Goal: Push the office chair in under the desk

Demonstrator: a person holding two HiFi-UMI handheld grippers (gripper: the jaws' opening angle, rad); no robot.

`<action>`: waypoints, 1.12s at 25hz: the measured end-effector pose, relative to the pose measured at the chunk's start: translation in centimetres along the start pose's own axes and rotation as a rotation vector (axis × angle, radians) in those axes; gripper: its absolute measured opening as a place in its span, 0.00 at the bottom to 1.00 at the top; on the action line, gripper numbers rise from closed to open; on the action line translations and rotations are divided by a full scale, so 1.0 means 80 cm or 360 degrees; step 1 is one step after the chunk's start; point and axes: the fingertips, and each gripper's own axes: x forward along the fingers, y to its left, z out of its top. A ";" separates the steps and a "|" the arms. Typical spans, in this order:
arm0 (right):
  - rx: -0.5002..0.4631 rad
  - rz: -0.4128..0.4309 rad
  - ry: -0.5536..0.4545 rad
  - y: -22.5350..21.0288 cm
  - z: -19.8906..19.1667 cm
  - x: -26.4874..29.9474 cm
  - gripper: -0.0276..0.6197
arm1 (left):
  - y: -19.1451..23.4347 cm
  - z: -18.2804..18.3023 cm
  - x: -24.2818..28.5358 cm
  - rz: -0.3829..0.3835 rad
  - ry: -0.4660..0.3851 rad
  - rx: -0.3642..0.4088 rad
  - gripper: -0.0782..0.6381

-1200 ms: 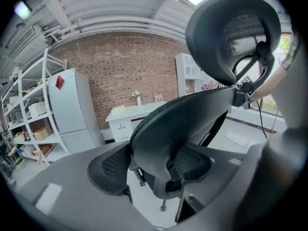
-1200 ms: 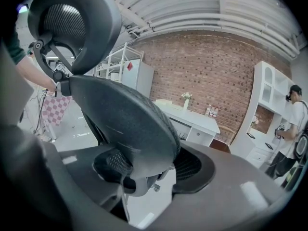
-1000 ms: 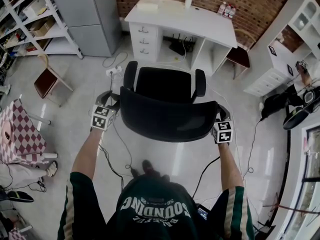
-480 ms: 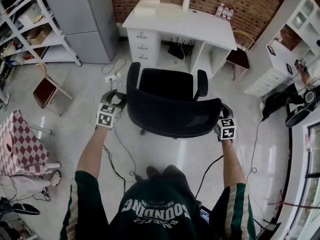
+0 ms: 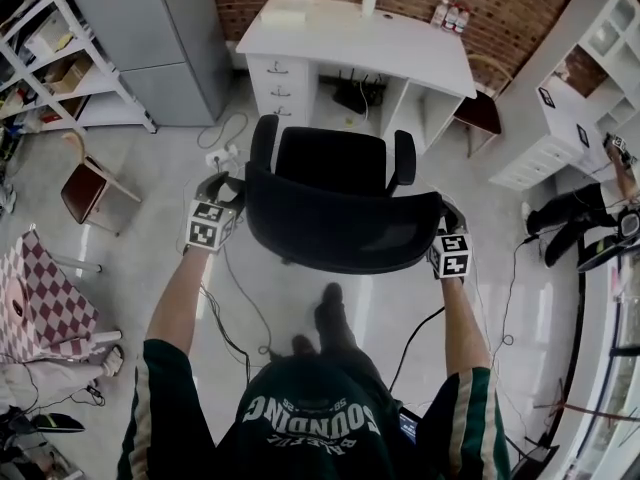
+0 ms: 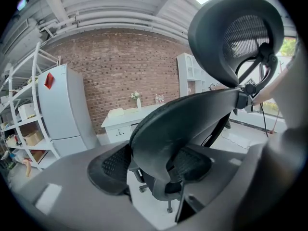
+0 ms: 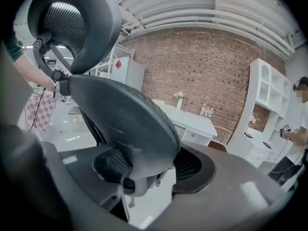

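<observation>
1. Two grippers flank the office chair [image 5: 335, 163], one at each side edge of its backrest [image 5: 335, 233].
2. The left gripper [image 5: 226, 192] is clamped on the backrest's left edge, which sits between its mesh pads [image 6: 108, 167].
3. The right gripper [image 5: 446, 216] grips the right edge the same way.
4. Ahead of both grippers lies the seat, and farther ahead stands the white desk [image 5: 400, 38]. The chair is near the desk's opening, not yet under it.

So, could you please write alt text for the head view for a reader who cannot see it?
From above: a person clamps the left gripper and right gripper on the backrest edges of a black office chair, facing a white desk. The chair stands short of the desk.
</observation>
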 end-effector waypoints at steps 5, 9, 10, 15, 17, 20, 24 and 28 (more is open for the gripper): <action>-0.0004 0.0004 0.0011 -0.017 0.012 0.030 0.39 | 0.014 0.012 0.031 -0.0003 0.0008 -0.0005 0.48; -0.0001 0.0006 -0.0001 -0.030 0.022 0.053 0.39 | 0.028 0.025 0.057 -0.0005 0.0015 -0.0003 0.48; 0.0001 0.0004 0.0002 -0.034 0.024 0.058 0.39 | 0.030 0.028 0.064 -0.0008 0.0020 -0.0002 0.48; 0.0004 -0.0009 0.0023 -0.056 0.032 0.086 0.39 | 0.043 0.043 0.096 -0.0002 0.0017 -0.0004 0.48; 0.0002 -0.0012 0.0020 -0.065 0.038 0.094 0.39 | 0.044 0.049 0.110 0.0003 0.0017 -0.0008 0.48; -0.0003 -0.0012 0.0019 -0.080 0.041 0.107 0.39 | 0.047 0.059 0.129 0.0008 0.0016 -0.0016 0.48; -0.0013 -0.0009 0.0012 -0.102 0.051 0.127 0.39 | 0.049 0.070 0.155 0.0004 0.0027 -0.0003 0.48; -0.0018 -0.0015 0.0015 -0.122 0.056 0.146 0.39 | 0.054 0.082 0.184 0.0011 0.0050 0.0015 0.48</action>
